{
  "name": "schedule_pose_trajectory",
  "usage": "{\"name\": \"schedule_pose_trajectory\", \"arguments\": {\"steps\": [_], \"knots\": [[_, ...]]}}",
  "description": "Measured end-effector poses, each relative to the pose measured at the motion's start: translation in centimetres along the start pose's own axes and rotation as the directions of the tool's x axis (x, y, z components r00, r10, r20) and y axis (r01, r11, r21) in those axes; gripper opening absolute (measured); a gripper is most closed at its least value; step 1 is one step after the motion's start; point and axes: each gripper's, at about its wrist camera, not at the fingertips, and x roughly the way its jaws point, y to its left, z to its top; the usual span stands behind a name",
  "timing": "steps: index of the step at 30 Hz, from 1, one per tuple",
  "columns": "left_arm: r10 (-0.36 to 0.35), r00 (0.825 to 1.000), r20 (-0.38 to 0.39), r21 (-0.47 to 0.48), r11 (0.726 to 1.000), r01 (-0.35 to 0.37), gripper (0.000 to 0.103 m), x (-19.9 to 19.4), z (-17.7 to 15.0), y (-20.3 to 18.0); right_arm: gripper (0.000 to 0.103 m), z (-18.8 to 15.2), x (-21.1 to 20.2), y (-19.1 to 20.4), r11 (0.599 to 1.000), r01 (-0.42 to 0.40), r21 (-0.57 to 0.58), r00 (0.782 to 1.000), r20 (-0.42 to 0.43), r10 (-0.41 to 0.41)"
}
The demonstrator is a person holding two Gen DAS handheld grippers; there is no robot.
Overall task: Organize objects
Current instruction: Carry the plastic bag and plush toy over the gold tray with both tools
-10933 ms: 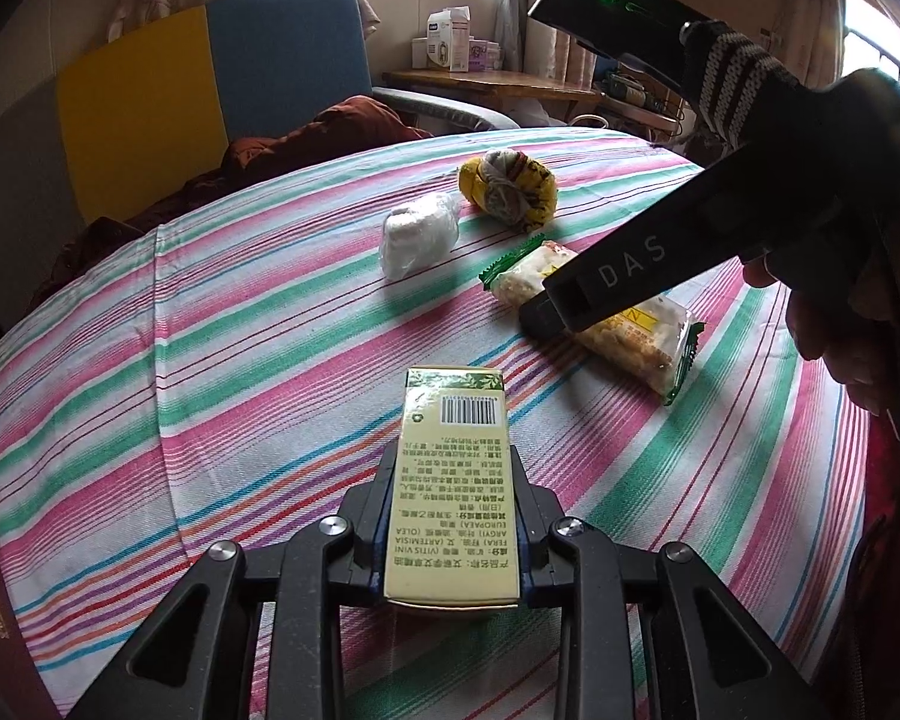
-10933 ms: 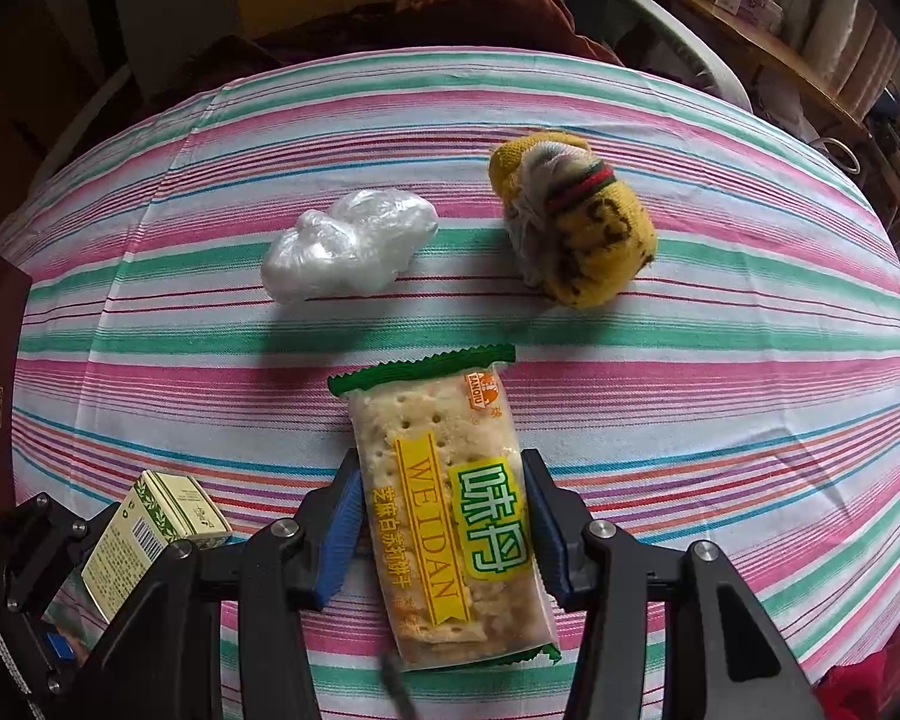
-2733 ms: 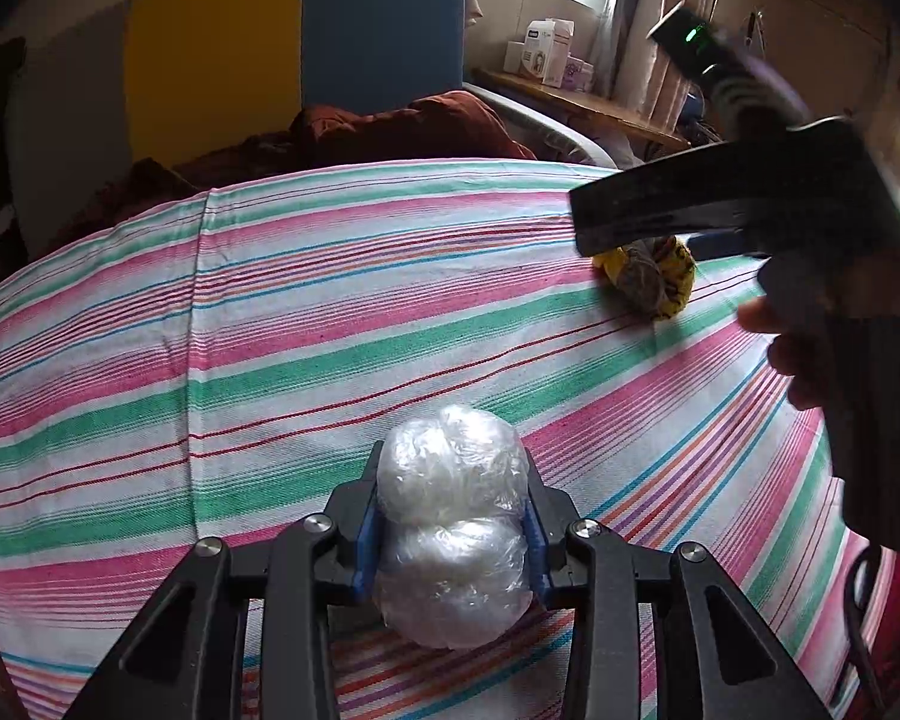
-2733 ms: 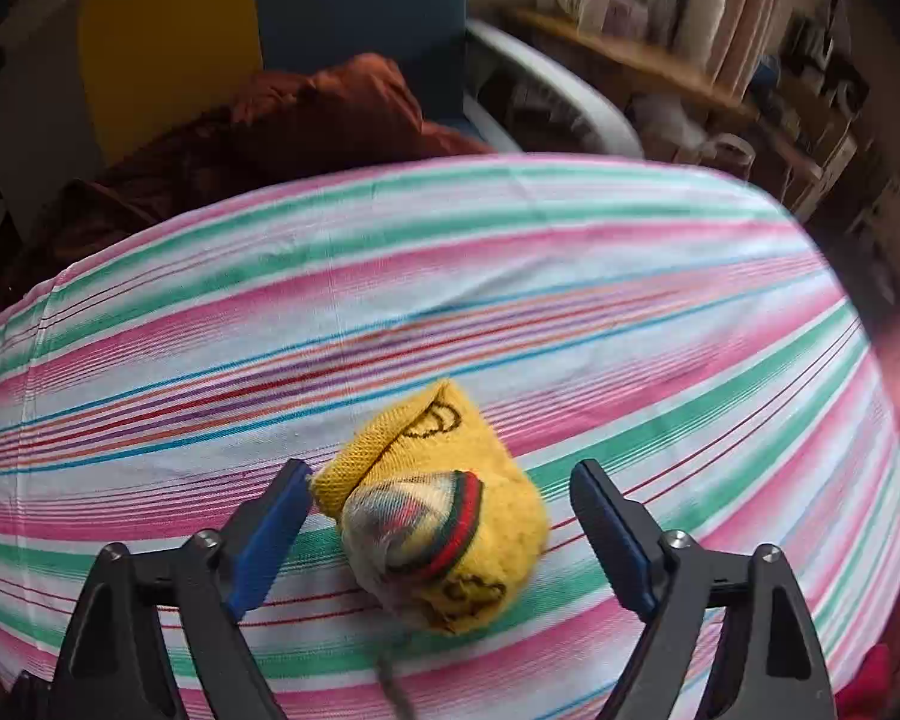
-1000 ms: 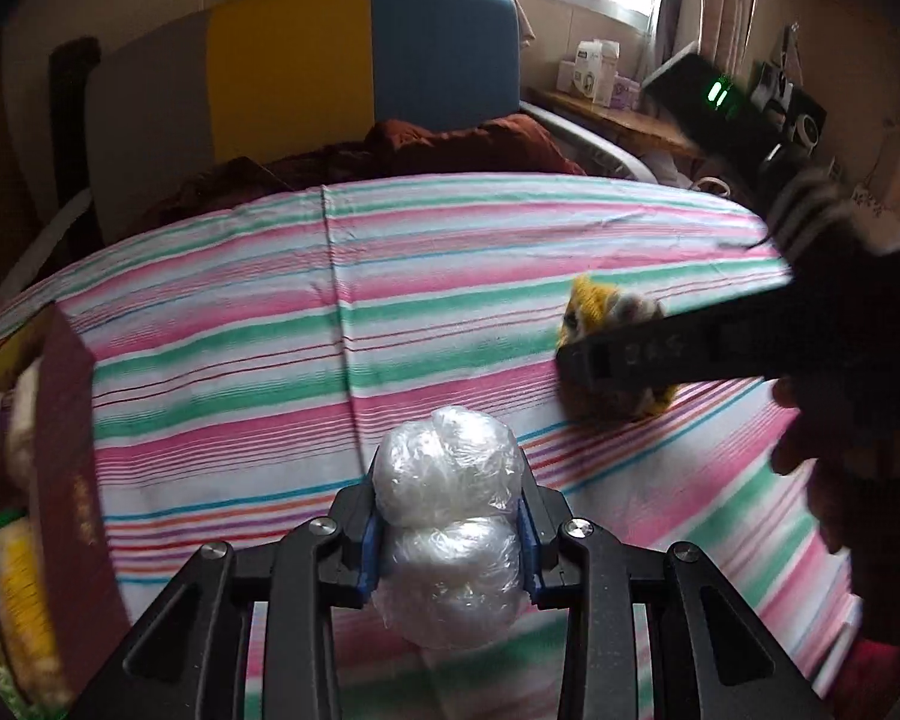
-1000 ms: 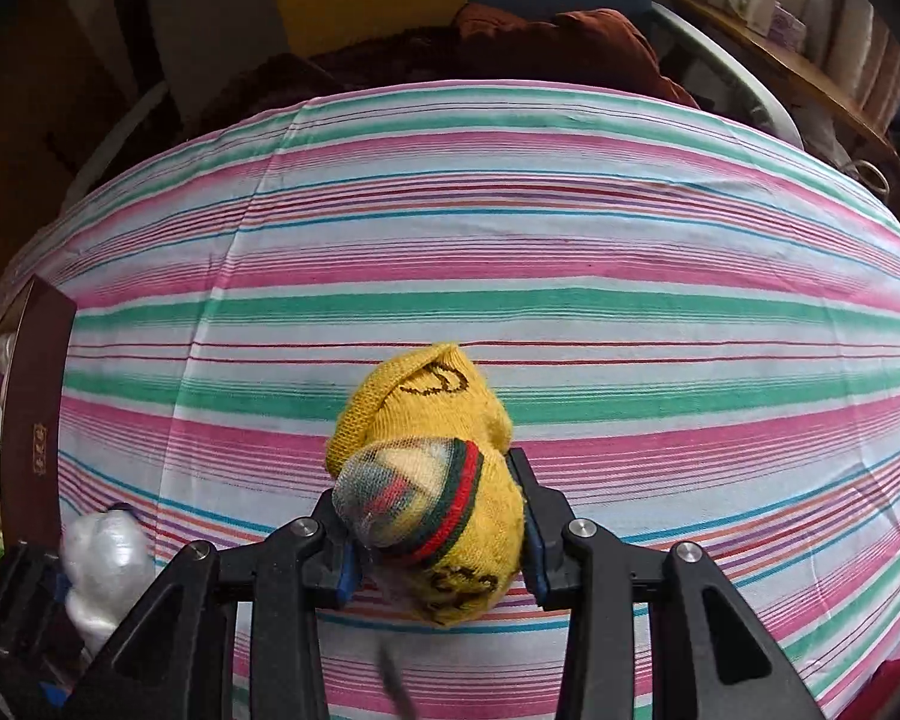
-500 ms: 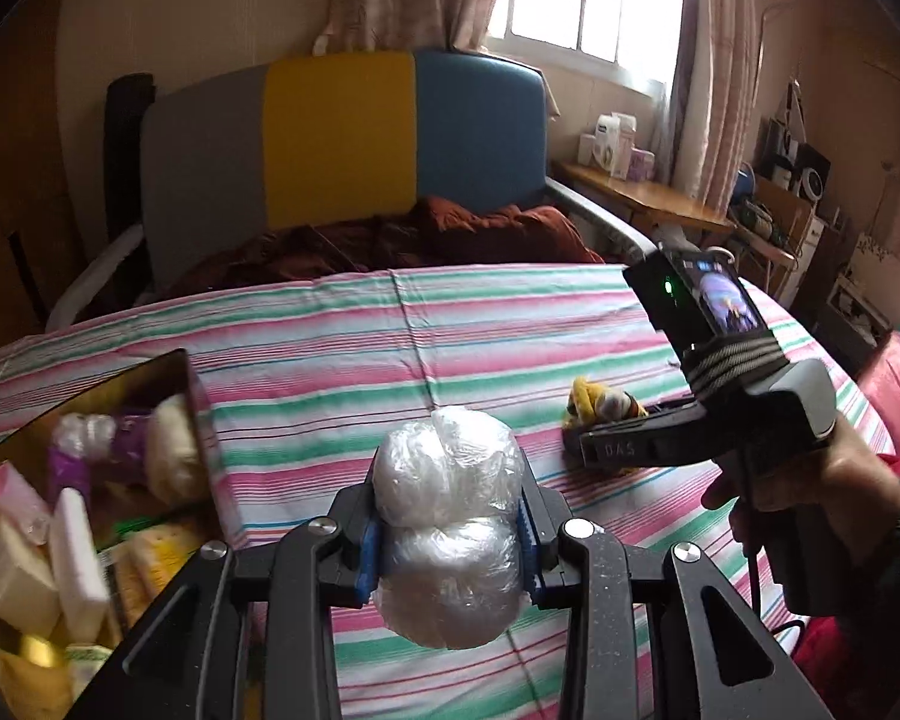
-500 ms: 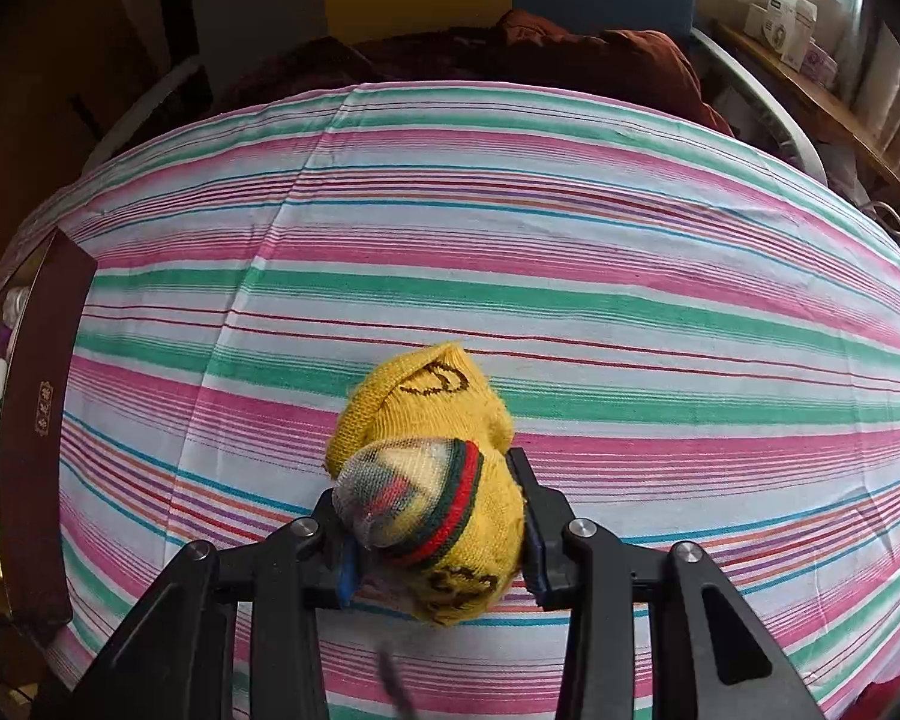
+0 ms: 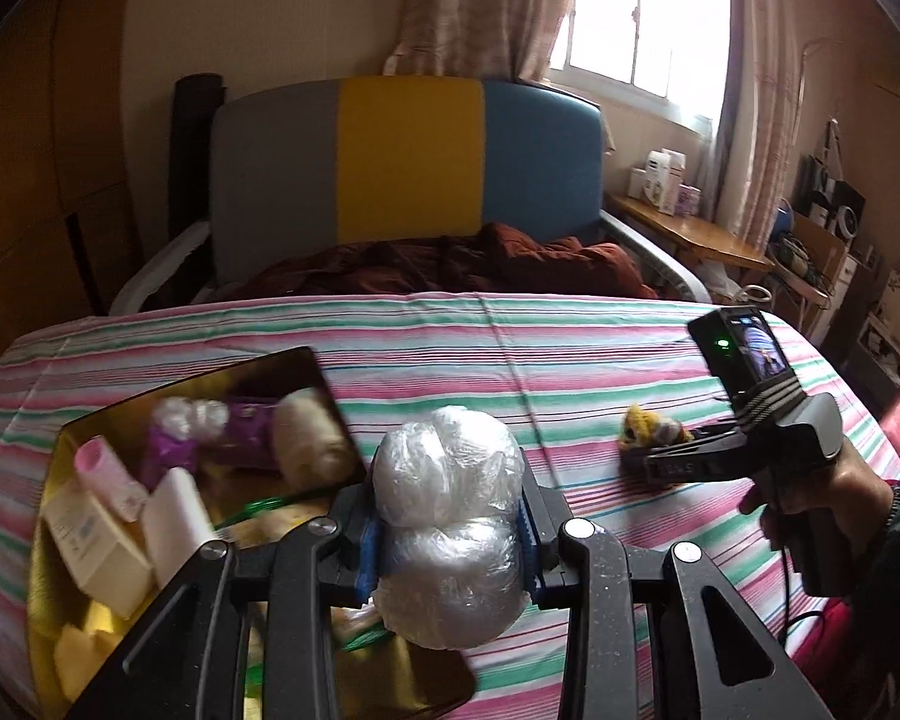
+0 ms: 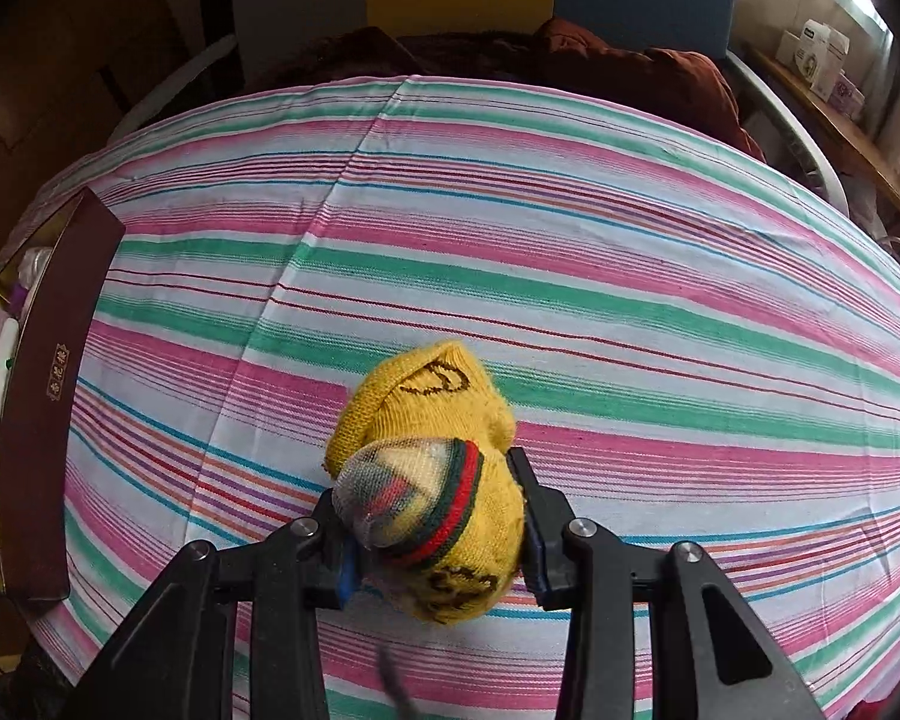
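Observation:
My left gripper (image 9: 447, 534) is shut on a clear plastic-wrap bundle (image 9: 447, 516) and holds it in the air at the right edge of the gold-lined box (image 9: 48, 618). The box holds several items: white boxes, a pink tube, purple packets. My right gripper (image 10: 435, 531) is shut on a rolled yellow sock (image 10: 432, 480) with a red and green band, low over the striped tablecloth (image 10: 570, 276). In the left wrist view the right gripper (image 9: 648, 456) and the sock (image 9: 651, 429) show at mid right. The box's dark red wall (image 10: 48, 396) stands at the far left.
A chair with grey, yellow and blue back panels (image 9: 408, 162) stands behind the table, with a dark red cloth (image 9: 468, 264) on its seat. A wooden shelf with small boxes (image 9: 666, 180) is at the back right.
My left gripper has risen and swung left with the plastic bundle, bringing the open box into view. My right gripper has closed on the sock and holds it.

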Motion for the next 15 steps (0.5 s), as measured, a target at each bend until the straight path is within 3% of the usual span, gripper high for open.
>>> {"name": "schedule_pose_trajectory", "arguments": {"steps": [7,15], "knots": [[0.049,0.999,-0.011,-0.034,0.998,-0.049,0.036,-1.0,-1.2,3.6,0.040,-0.4,-1.0,1.0,1.000,-0.005,0.020,1.000,-0.026,0.006],[0.096,0.995,-0.022,-0.141,0.985,-0.098,0.036,-2.5,-3.0,9.3,0.040,0.2,-4.6,8.4,0.991,-0.127,-0.048,0.990,0.046,0.130]]}}
